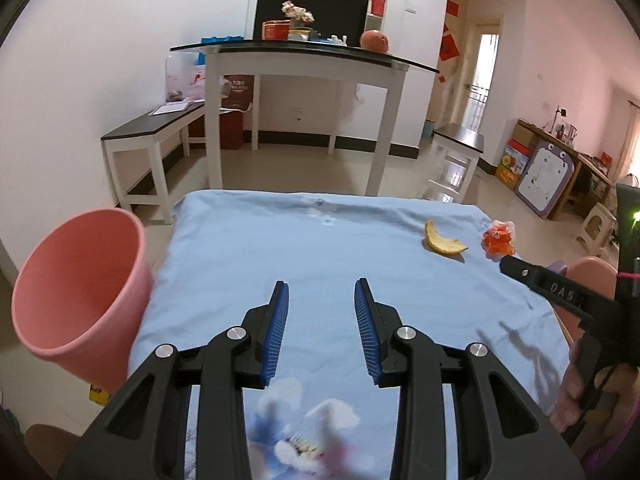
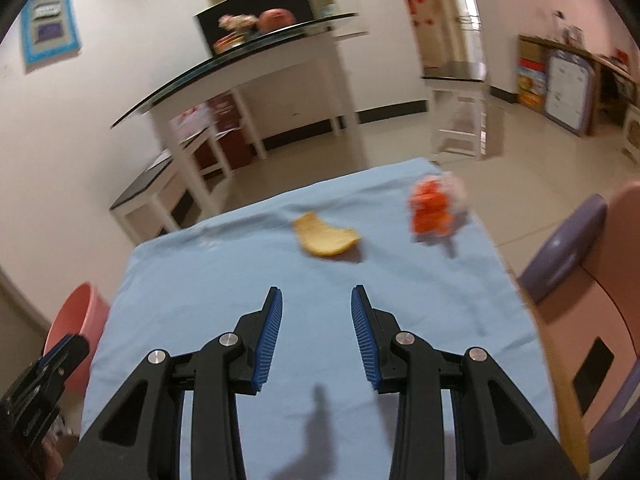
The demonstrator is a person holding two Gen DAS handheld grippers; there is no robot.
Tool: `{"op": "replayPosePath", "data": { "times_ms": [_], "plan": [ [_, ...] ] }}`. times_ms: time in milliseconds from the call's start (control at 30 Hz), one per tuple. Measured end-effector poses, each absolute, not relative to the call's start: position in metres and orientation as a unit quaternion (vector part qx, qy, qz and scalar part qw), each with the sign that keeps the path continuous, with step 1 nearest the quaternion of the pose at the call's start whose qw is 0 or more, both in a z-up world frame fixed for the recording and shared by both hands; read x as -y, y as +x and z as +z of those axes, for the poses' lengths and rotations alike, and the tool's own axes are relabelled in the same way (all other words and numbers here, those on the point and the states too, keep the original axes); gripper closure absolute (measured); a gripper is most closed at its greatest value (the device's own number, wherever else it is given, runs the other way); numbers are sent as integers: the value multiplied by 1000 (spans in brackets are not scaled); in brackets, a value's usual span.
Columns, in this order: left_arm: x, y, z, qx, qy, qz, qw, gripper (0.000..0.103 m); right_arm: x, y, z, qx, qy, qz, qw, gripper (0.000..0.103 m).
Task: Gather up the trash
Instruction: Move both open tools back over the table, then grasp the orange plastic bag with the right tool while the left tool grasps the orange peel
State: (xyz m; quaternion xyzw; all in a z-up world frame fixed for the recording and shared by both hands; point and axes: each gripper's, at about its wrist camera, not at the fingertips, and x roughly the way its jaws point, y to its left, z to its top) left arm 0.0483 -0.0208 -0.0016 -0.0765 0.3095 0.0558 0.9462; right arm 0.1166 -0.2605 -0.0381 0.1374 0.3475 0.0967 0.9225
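Both claws hover with their blue-padded jaws parted and nothing between them. Seen from its own camera, the left gripper (image 1: 321, 294) hangs above the near middle of a low table covered by a light blue cloth (image 1: 280, 248), which has a blurred flower print near its close edge. A pink bin (image 1: 76, 296), tilted so its open mouth faces the camera, stands just off the table's left edge. Two pieces of trash lie toward the far right corner of the cloth: a curved yellow peel (image 1: 442, 240) and, just to its right by the right edge, a crumpled orange-and-clear wrapper (image 1: 498, 238). They sit close together but apart. The right gripper (image 1: 516, 268) reaches in from the right side, its tip near the wrapper, with part of a hand (image 1: 576, 384) on its handle. From the right wrist camera, which is blurred, the right gripper (image 2: 317, 298) is over the cloth (image 2: 200, 288), with the peel (image 2: 326, 238) ahead of it and the wrapper (image 2: 434, 208) beyond to the right near the far right corner. The bin (image 2: 76, 320) shows past the table's left edge, with the left gripper (image 2: 60, 356) in front of it. Beyond the table stands a white, glass-topped table (image 1: 300, 56).
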Motion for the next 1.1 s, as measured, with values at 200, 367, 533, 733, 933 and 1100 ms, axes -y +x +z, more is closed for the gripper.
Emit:
{"op": "replayPosePath", "data": {
  "times_ms": [200,367,533,733,933,1100],
  "plan": [
    [33,73,0,-312,-77,28,947,68,299,140,-38,-342,159,61,924,68],
    [46,97,-1,-317,-76,10,945,68,314,161,-42,-346,177,45,920,68],
    [48,117,-5,-323,-83,0,943,68,318,185,-46,-348,188,23,918,68],
    [53,142,-6,-336,-92,-16,937,68,317,218,-57,-356,192,-1,914,58],
    [69,176,-20,-366,-86,-41,926,68,320,233,-77,-373,203,-3,905,63],
    [84,208,-35,-390,-90,-55,915,68,320,238,-82,-375,201,5,905,74]
  ]
}}
